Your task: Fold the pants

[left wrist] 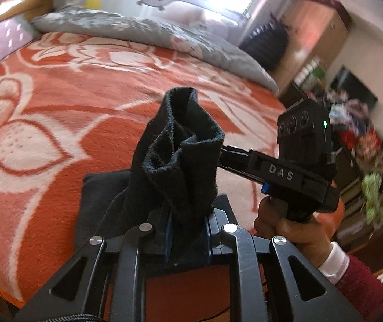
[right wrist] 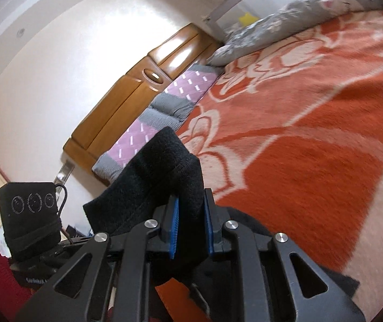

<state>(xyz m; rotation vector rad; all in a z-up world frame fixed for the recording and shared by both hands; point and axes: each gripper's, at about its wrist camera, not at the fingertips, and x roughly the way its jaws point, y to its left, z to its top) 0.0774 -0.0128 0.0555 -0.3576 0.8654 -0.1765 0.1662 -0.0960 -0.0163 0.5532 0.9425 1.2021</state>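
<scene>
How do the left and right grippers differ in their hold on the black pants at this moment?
The left gripper pinches a bunched, rolled-up section of the black pants that stands upright above its fingers, while the right gripper holds a flatter fold that drapes away to its left. Blue pads show plainly on the right gripper; on the left gripper the cloth mostly hides them. Both are shut on the same garment, lifted above the orange floral blanket.

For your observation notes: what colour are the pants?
Black pants, clearest in the left wrist view.
</scene>
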